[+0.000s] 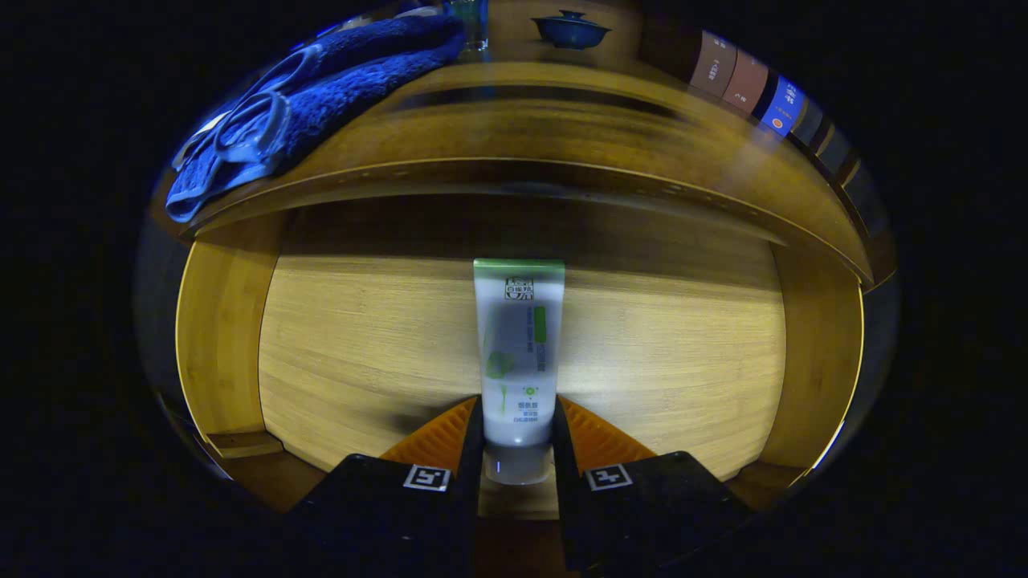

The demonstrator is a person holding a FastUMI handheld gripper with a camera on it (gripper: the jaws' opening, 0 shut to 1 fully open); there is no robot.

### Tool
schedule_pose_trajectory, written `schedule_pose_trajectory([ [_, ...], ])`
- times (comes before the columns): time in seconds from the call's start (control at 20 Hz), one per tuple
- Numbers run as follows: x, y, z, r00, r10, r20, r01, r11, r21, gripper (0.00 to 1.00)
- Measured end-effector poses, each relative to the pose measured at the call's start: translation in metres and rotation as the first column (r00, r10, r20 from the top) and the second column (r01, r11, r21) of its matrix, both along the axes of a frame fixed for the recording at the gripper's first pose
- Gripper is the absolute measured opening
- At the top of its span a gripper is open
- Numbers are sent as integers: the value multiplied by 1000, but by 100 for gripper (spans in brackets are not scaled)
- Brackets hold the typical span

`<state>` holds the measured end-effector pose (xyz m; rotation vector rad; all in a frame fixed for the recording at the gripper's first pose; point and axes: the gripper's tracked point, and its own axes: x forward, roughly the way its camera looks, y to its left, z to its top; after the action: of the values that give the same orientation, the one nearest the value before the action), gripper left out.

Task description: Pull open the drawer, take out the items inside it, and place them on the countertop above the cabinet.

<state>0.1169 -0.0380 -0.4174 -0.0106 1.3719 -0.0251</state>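
Inside the pulled-open drawer (225, 337), bare wooden floor is lying wide to the left and right of the tube, with the side walls well apart and the far wall shadowed under the countertop (562, 120). Between the gripper (517, 437) fingers, the white tube (518, 345) is lying lengthwise, its cap end near and its green crimp pointing far; the 2 jaws are closing narrowly against its sides, gripping it. Up on the countertop, a blue towel (337, 88) is resting at far left and a dark lidded bowl (571, 29) farther back.
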Motion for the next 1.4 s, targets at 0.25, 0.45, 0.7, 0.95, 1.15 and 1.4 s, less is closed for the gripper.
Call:
schedule_pose_trajectory([
  [0.25,-7,6,13,1000,3,30,-4,999,33,37],
  [0.45,-19,6,48,995,-8,97,4,999,44,37],
  [0.7,-44,5,95,985,-22,171,10,998,69,37],
  [0.95,-30,1,140,959,-34,281,10,996,87,37],
  [1.15,12,-5,164,934,-35,357,6,997,81,37],
  [1.4,82,-14,176,911,-47,410,19,997,72,37],
])
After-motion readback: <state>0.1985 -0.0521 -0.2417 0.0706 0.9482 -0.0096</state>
